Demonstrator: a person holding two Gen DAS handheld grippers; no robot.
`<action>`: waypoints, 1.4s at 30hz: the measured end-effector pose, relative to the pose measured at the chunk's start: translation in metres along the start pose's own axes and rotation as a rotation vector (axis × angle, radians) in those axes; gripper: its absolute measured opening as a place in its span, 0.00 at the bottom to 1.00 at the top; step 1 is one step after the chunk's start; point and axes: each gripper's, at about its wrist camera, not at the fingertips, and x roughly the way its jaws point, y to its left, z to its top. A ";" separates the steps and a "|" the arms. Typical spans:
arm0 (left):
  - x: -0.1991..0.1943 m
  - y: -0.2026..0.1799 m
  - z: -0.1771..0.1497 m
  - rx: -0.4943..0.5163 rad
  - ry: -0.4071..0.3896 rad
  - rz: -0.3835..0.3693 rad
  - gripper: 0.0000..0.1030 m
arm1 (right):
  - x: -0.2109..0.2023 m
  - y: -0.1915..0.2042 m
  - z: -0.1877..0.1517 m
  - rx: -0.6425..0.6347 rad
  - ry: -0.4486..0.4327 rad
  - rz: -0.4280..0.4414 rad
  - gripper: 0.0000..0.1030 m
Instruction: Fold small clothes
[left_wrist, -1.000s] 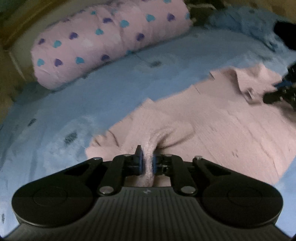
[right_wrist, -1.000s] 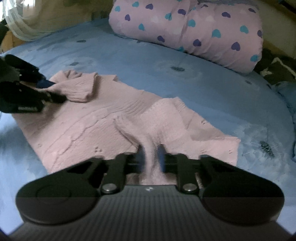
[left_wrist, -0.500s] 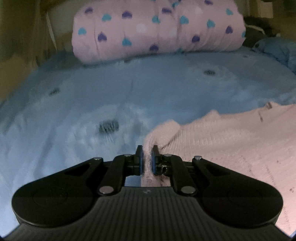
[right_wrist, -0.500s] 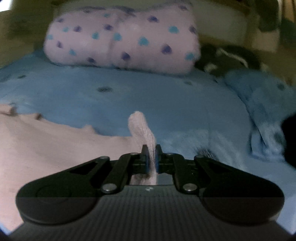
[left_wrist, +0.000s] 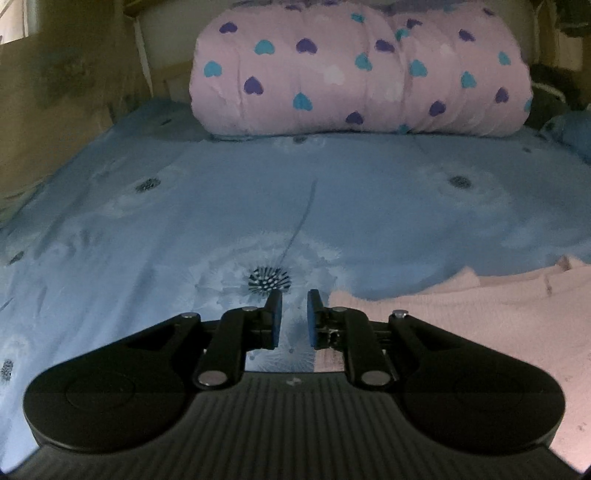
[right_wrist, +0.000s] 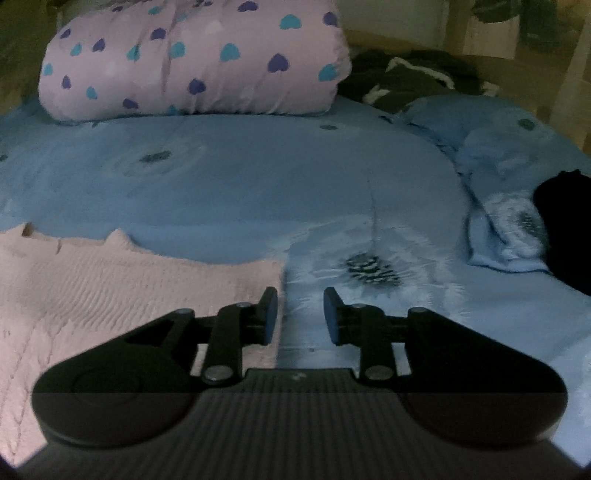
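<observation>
Nearest in each view, the grippers are hovering over the bed: the left gripper (left_wrist: 294, 314) is showing a narrow gap with nothing between its fingers (left_wrist: 275, 319), and the right gripper (right_wrist: 301, 315) is standing wider apart, also holding nothing; both have just been opening. The pink sweater (left_wrist: 480, 332) is lying flat on the blue bedsheet (left_wrist: 258, 199), its edge just beside the left gripper's right finger and, in the right wrist view, running under the right gripper's left finger. A dandelion print (left_wrist: 269, 279) is showing on the sheet just ahead of the left gripper, and another (right_wrist: 371, 267) ahead of the right one. To the right, a crumpled blue cloth (right_wrist: 506, 236) is bunching up beside a black shape (right_wrist: 565, 225) that is too dark to make out. Farther back, a rolled pink quilt with hearts (left_wrist: 362, 70) is lying across the head of the bed, against a pale headboard (left_wrist: 162, 51). Beside it, dark clothes (right_wrist: 410, 79) are piling up, hard to tell apart. The sweater is running out of both pictures at the side edges, so its full shape is staying hidden.
</observation>
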 end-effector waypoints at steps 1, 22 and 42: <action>-0.007 -0.001 -0.001 0.002 -0.002 -0.023 0.17 | -0.003 -0.002 0.000 -0.003 -0.005 -0.008 0.29; -0.037 -0.047 -0.073 0.058 0.143 -0.180 0.30 | -0.069 0.039 -0.046 -0.080 -0.016 0.139 0.32; -0.152 -0.045 -0.081 0.006 0.132 -0.119 0.76 | -0.142 0.017 -0.059 0.240 -0.081 0.137 0.60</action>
